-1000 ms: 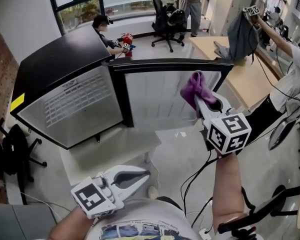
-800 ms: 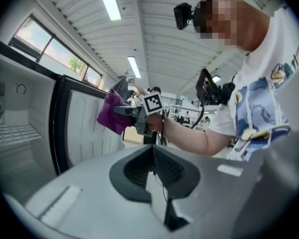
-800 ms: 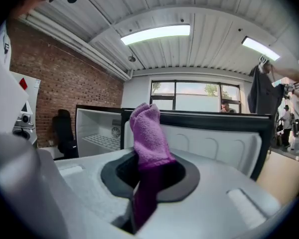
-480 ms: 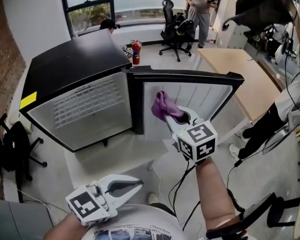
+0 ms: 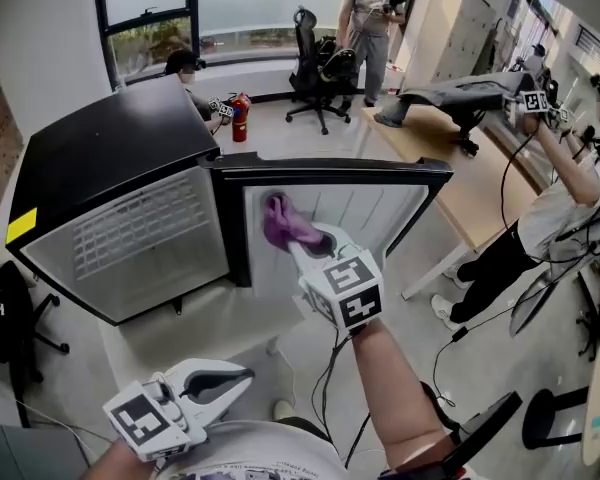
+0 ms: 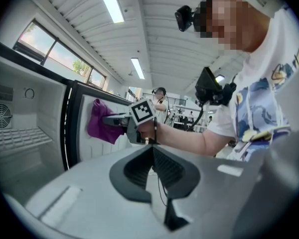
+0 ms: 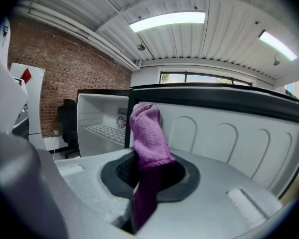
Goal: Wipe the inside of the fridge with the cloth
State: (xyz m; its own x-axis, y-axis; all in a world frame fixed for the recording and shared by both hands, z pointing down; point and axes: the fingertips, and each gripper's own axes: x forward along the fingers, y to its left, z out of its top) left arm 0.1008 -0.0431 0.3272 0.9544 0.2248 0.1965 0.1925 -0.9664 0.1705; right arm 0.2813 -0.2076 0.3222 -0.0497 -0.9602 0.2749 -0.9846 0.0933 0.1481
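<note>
A small black fridge (image 5: 110,158) stands open, its white inside (image 5: 130,233) and wire shelf (image 7: 103,130) showing. The open door's ribbed inner panel (image 5: 365,208) faces me. My right gripper (image 5: 298,243) is shut on a purple cloth (image 5: 283,224), held against the door panel near the hinge. The cloth (image 7: 148,136) sticks up from the shut jaws of the right gripper (image 7: 149,171). The left gripper view catches that cloth (image 6: 100,121) from the side. My left gripper (image 5: 242,377) hangs low by my body, shut and empty, well apart from the fridge.
A wooden table (image 5: 460,163) stands right of the door. A person (image 5: 565,208) at its far side holds up a grey garment. Behind the fridge are an office chair (image 5: 315,68), a red fire extinguisher (image 5: 240,116) and other people. A black chair (image 5: 5,313) sits at left.
My right gripper has carried the cloth leftward and down along the door panel toward the hinge side. The left gripper drifted slightly lower and left, staying shut.
</note>
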